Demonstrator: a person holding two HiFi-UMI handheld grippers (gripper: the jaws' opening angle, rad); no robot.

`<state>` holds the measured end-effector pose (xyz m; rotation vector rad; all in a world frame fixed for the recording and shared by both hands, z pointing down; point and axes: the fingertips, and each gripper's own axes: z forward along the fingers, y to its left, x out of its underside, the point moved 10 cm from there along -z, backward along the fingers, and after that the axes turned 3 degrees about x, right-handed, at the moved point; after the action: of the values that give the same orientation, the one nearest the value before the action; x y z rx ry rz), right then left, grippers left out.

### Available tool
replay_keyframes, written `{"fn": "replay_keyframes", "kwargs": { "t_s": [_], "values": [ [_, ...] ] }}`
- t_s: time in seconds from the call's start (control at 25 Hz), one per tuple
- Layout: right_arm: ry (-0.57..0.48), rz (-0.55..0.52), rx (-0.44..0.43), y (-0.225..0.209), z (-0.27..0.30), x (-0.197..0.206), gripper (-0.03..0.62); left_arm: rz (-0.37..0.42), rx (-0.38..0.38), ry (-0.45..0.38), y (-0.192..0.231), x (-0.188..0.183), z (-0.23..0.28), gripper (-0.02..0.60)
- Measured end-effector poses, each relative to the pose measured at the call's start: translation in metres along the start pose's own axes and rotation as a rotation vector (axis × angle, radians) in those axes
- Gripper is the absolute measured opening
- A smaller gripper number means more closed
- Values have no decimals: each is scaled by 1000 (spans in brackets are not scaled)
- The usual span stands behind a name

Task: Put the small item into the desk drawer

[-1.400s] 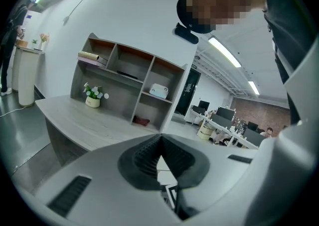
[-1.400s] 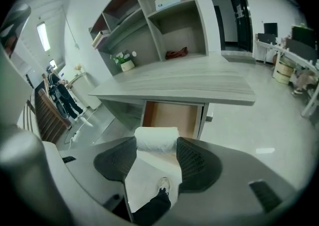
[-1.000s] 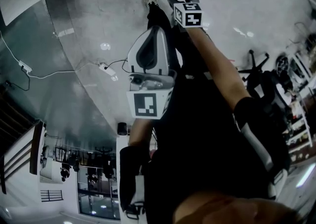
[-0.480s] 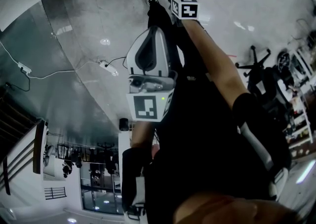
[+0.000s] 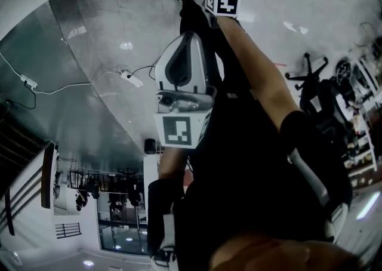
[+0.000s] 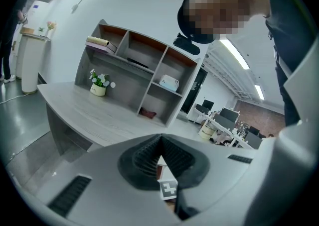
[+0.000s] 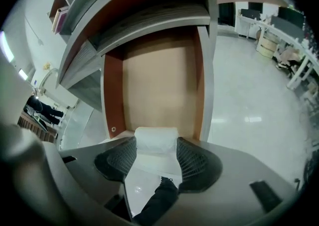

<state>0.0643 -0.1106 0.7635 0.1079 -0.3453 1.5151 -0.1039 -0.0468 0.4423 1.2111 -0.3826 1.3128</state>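
- small item [image 7: 156,140]: soft white packet, pinched between the jaws, just in front of the drawer
- desk drawer [image 7: 157,88]: pulled open, tan bottom, reddish-brown sides

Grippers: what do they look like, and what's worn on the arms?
Left gripper has a pale grey shell with a dark inset and ribbed black jaws; right gripper matches. Each carries a black-and-white marker cube. Black cuffs with pale straps wrap both arms.

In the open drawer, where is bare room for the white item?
The drawer floor is bare between its red-brown side walls. Only the near edge is crowded: the right tongs hold the white item over it.
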Motion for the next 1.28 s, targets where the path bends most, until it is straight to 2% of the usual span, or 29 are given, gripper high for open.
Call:
{"fn": "replay_keyframes", "kwargs": {
  "t_s": [0.4, 1.28],
  "values": [
    [75, 23, 38, 2, 15, -3, 252, -4, 0, 11, 11, -2, 9, -2],
    [92, 2, 60, 1, 19, 1, 252, -8, 14, 22, 11, 1, 14, -2]
  ]
}}
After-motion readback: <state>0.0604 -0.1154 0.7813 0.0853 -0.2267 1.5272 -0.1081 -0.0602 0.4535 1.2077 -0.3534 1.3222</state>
